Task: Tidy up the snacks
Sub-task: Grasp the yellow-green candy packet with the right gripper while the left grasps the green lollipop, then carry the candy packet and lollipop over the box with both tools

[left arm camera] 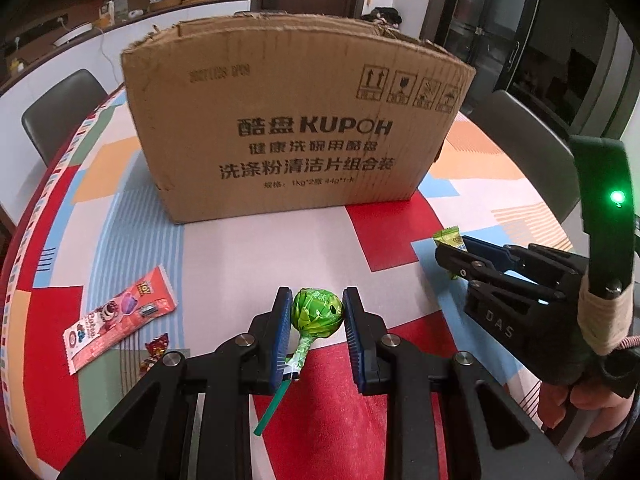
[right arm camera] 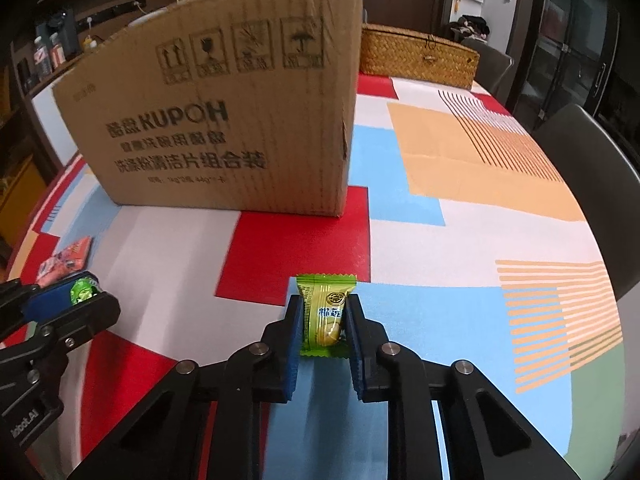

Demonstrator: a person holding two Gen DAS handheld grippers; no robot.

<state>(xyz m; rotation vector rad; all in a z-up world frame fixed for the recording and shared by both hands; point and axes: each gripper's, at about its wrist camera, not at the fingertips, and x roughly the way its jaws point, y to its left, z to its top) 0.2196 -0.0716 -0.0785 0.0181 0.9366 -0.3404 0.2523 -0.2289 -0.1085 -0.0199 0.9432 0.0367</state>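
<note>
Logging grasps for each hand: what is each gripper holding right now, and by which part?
Left gripper clamps the green lollipop by its wrapped head, stick hanging free. Right gripper pinches the green candy packet across its middle.

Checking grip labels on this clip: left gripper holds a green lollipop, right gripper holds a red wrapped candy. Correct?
Not quite. The right gripper holds a green wrapped candy, not a red one, as the right wrist view shows. The left gripper does hold the green lollipop.
</note>
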